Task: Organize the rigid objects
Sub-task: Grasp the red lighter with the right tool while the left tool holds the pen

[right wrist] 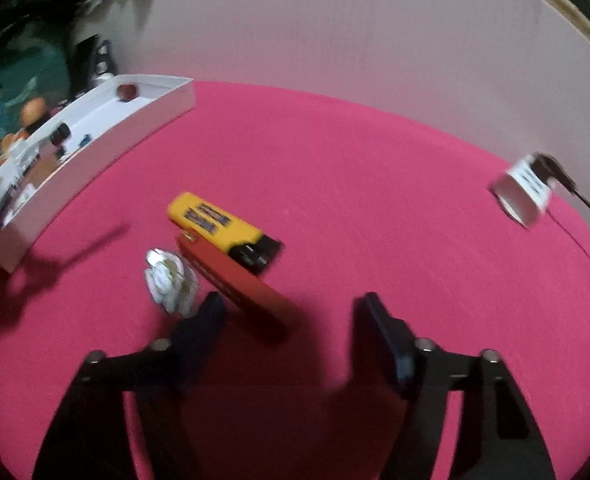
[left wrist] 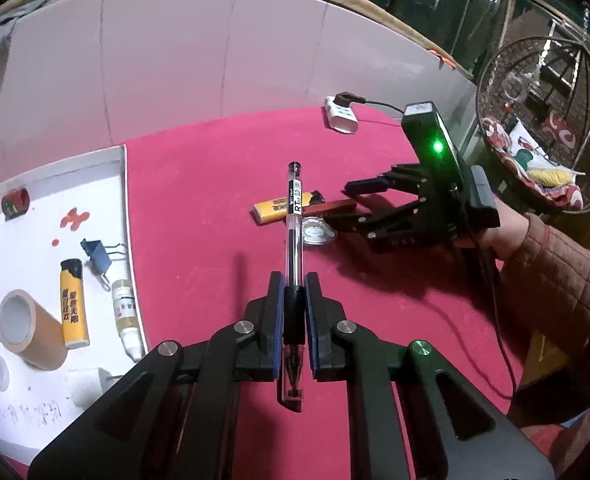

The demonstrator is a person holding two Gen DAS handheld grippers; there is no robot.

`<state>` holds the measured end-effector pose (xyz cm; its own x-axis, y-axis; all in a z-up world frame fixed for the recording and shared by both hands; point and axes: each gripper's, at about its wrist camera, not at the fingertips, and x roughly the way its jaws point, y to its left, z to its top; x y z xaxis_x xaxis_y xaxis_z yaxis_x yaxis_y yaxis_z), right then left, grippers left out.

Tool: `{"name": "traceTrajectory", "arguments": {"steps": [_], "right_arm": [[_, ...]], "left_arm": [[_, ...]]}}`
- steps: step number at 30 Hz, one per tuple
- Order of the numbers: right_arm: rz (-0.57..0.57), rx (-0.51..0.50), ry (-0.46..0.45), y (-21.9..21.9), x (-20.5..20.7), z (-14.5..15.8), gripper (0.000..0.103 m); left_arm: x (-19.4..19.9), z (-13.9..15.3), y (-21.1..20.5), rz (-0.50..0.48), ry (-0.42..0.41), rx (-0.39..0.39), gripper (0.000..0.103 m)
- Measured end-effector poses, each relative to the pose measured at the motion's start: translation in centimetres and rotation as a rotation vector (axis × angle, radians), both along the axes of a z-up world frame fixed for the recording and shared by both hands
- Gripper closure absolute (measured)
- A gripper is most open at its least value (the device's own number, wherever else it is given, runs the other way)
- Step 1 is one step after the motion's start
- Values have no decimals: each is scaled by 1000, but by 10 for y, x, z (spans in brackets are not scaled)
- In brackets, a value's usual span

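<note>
A clear gel pen (left wrist: 294, 236) is pinched near its grip section by the left hand-held gripper (left wrist: 293, 312), its capped end pointing away over the red tabletop (left wrist: 199, 200). The right hand-held gripper (right wrist: 289, 312) is held with its fingers spread, low over the tabletop, with nothing between them; a red bar-shaped object (right wrist: 235, 280) lies just ahead of its left finger.

The task is judged to be partly done. In the white tray (left wrist: 125, 184) to the left are already gathered a yellow lighter (left wrist: 73, 304), a blue binder clip (left wrist: 101, 258), a small dropper bottle (left wrist: 126, 316), a roll of brown tape (left wrist: 27, 328) and a small red roll (left wrist: 15, 202). Still left on the tabletop are a second yellow lighter (right wrist: 221, 228), the red bar and a small silvery item (right wrist: 169, 280) (its nature cannot be made out). The pen is not yet in the tray.

The right wrist view is blurred. The tray's near corner is cut off, and things there are hard to identify. A white charger (left wrist: 341, 116) lies by the far edge.
</note>
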<state>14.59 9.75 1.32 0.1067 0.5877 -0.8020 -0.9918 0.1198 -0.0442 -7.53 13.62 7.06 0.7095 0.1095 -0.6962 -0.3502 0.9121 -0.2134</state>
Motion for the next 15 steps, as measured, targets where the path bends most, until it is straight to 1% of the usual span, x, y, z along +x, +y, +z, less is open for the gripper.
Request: {"name": "traceTrajectory", "arguments": {"steps": [2, 6, 7, 9, 10, 12, 15], "right_arm": [[43, -3, 13, 6, -6, 0, 47], [87, -16, 27, 5, -17, 2, 72], [87, -17, 30, 2, -17, 4, 75], [78, -13, 65, -5, -20, 5, 91], [70, -7, 74, -9, -22, 5, 93], [46, 9, 80, -14, -25, 7, 93], [-3, 58, 126, -24, -30, 13, 93]], "left_arm": [[-1, 0, 2, 6, -5, -7, 94], [-2, 5, 0, 7, -21, 4, 94], [-3, 5, 0, 8, -24, 7, 94], [-4, 7, -2, 13, -33, 13, 94], [-5, 7, -2, 14, -37, 14, 94], [-7, 9, -2, 21, -47, 15, 94], [-12, 14, -2, 35, -65, 26, 94]]}}
